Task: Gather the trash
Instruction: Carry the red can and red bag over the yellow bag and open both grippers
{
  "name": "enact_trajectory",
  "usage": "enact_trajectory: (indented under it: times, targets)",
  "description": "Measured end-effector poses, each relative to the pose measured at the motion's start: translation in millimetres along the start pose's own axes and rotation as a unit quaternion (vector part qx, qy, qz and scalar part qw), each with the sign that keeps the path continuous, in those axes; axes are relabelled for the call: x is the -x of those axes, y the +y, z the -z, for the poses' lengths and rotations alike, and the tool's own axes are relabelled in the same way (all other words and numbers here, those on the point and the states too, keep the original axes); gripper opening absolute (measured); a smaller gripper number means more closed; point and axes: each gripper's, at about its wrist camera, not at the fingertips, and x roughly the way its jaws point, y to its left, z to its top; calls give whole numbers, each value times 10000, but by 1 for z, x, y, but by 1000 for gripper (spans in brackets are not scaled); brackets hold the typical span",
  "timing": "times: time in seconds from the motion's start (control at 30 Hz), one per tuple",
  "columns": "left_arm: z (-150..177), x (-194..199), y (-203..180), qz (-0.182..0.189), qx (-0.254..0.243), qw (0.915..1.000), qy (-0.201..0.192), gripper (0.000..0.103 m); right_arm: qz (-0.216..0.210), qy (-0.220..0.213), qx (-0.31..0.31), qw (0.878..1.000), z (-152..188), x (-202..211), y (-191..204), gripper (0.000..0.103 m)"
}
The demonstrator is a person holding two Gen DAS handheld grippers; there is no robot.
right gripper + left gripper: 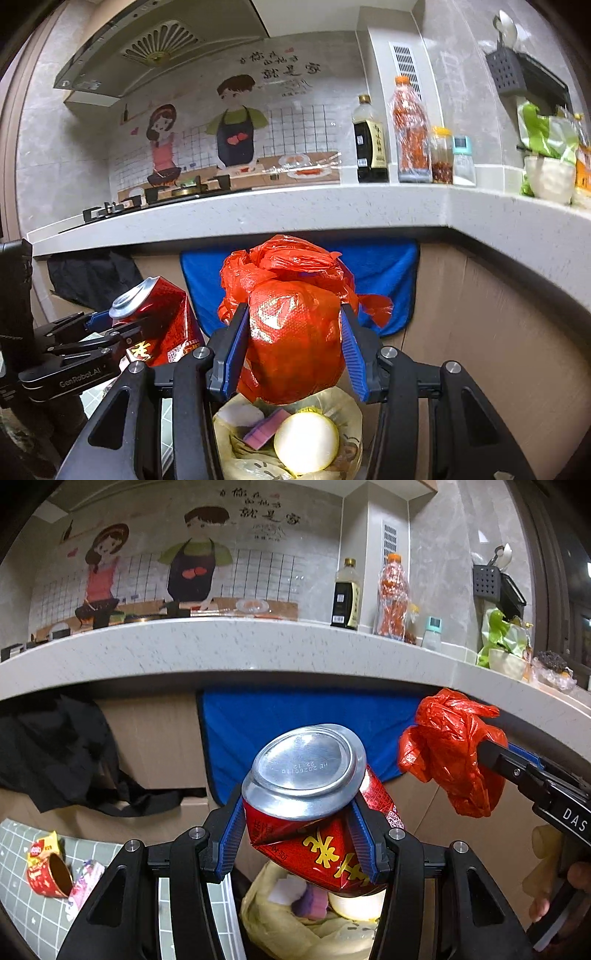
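Observation:
My left gripper (295, 830) is shut on a crushed red drink can (314, 808), its silver bottom facing the camera; the same can (159, 321) shows at the left of the right wrist view. A crumpled red plastic bag (291, 332) sits squeezed between the blue pads of my right gripper (291, 347), and the bag (450, 753) hangs at the right of the left wrist view. Both loads hover above an open yellow trash bag (347, 406) that holds a pale round lid, a pink sponge and scraps. The yellow bag (266, 915) lies directly below the can.
A speckled white counter (221, 646) curves across ahead, with bottles (347, 594) and jars on it. A blue cloth (258, 723) and a black garment (55, 753) hang beneath its edge. More wrappers and a red cup (48, 875) lie on the grey tiled floor at lower left.

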Motion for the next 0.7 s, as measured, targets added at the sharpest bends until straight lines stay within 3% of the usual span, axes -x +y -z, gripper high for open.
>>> enact_trajectory:
  times: [0.43,0.5,0.63,0.7]
  targets:
    - [12,-35,8,12,45,9994,350,53,-113,456,-309,9984,23,-46,-16,44]
    - [15,-42,12,144,129,9988,450,53,-75,490,-321,9983,27,-51,-16,46]
    - [29,-74,29,950,477,9886,1062,55,-42,810,-402,9959,44,-70,-21,50]
    - [38,-80,36,973,601,9866,1168,59,-83,1043,-546,9930,55,-79,-25,50]
